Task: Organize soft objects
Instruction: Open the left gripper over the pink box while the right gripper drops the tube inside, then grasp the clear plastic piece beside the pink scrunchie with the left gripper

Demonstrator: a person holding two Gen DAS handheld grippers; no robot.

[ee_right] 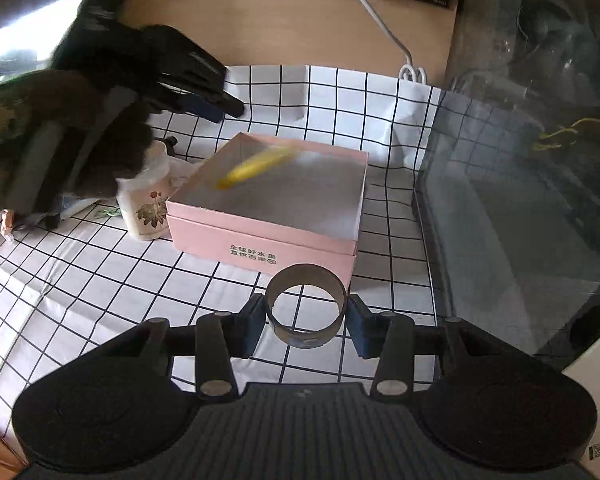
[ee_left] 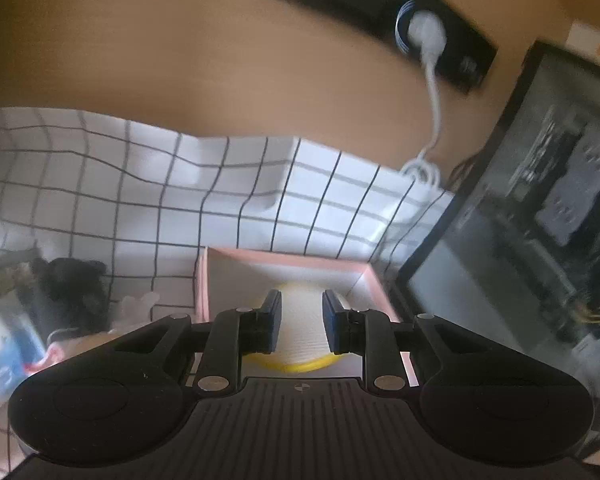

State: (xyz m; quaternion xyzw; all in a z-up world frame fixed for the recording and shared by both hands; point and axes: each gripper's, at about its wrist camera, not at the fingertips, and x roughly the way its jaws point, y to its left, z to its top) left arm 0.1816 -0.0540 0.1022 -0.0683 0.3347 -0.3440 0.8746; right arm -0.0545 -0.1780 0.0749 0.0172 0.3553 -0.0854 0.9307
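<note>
Box [ee_right: 288, 216] on cloth [ee_right: 100, 280] — cup [ee_right: 148, 204] left, ring [ee_right: 306, 306] before it.

pink box [ee_right: 268, 236] ahead — cup [ee_right: 146, 204] beside

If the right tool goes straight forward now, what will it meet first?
The right tool already holds a cardboard ring between its fingers. Straight ahead, the ring would probably meet the near wall of the pink box first; depth is uncertain.
</note>
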